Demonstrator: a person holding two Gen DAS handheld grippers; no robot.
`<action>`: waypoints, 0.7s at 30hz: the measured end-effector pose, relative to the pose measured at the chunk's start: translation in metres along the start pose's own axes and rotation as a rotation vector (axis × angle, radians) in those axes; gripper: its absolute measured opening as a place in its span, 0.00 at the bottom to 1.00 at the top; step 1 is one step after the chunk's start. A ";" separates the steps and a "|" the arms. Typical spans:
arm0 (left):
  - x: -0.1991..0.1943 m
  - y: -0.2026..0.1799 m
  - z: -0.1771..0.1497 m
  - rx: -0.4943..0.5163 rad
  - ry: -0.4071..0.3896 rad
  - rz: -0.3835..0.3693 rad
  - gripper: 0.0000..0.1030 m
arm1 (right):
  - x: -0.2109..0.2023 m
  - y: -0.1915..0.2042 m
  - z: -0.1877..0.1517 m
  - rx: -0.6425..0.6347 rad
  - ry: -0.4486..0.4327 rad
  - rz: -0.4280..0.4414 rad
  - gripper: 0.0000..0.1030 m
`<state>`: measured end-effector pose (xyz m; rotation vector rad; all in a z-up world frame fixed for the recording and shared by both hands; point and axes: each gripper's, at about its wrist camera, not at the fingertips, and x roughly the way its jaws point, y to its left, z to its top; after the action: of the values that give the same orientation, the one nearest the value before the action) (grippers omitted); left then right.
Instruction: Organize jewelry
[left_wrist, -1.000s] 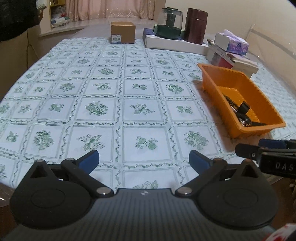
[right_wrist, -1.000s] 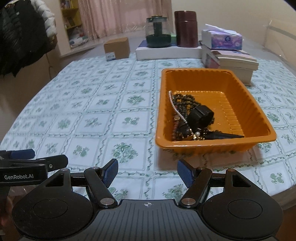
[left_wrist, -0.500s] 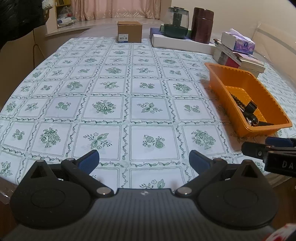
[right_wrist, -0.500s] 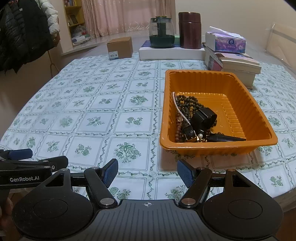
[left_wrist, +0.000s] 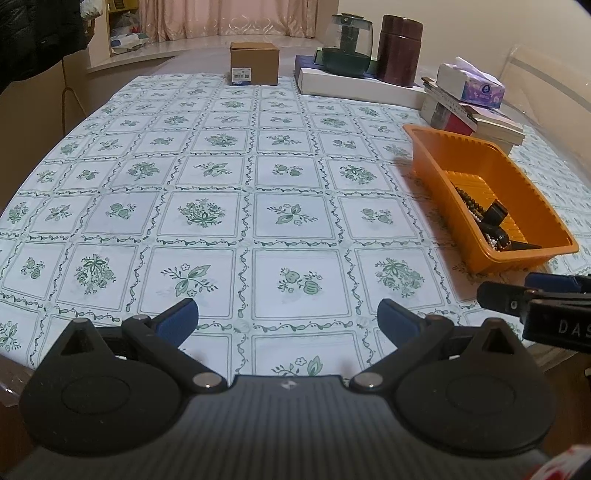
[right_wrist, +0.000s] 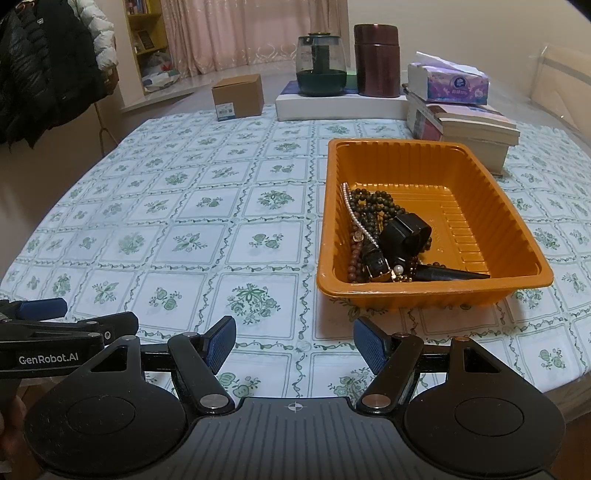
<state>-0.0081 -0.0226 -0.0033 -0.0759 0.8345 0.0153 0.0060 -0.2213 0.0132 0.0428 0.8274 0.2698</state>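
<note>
An orange plastic tray (right_wrist: 517, 221) stands on the right of the table and also shows in the left wrist view (left_wrist: 424, 155). A pile of jewelry (right_wrist: 373, 236) lies in its near left part: dark bead strands, a pearl strand, a black cuff and a dark pointed piece. It also shows in the left wrist view (left_wrist: 487, 221). My right gripper (right_wrist: 294, 341) is open and empty, above the near table edge, short of the tray. My left gripper (left_wrist: 287, 320) is open and empty, to the left of the tray.
A cardboard box (right_wrist: 238, 96) stands at the far edge. A glass pot (right_wrist: 321, 66) and a brown canister (right_wrist: 376, 61) stand on a white flat box (right_wrist: 340, 107). A tissue pack (right_wrist: 448, 83) tops stacked books (right_wrist: 469, 129) behind the tray. The green-patterned tablecloth (left_wrist: 207, 177) covers the table.
Both grippers have drawn back and risen a little, so more of the table shows. Both stay open. The tray and jewelry have not moved.
</note>
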 end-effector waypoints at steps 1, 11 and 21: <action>0.000 0.000 0.000 0.001 0.000 0.000 0.99 | 0.000 0.000 0.000 0.001 0.000 -0.001 0.68; 0.000 -0.001 -0.001 0.002 0.001 0.000 0.99 | -0.001 -0.001 -0.001 0.003 -0.001 0.000 0.68; -0.001 -0.002 -0.001 0.004 0.001 -0.001 0.99 | 0.000 -0.001 -0.001 0.004 -0.001 -0.002 0.68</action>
<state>-0.0089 -0.0249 -0.0032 -0.0724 0.8351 0.0125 0.0054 -0.2228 0.0126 0.0464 0.8266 0.2664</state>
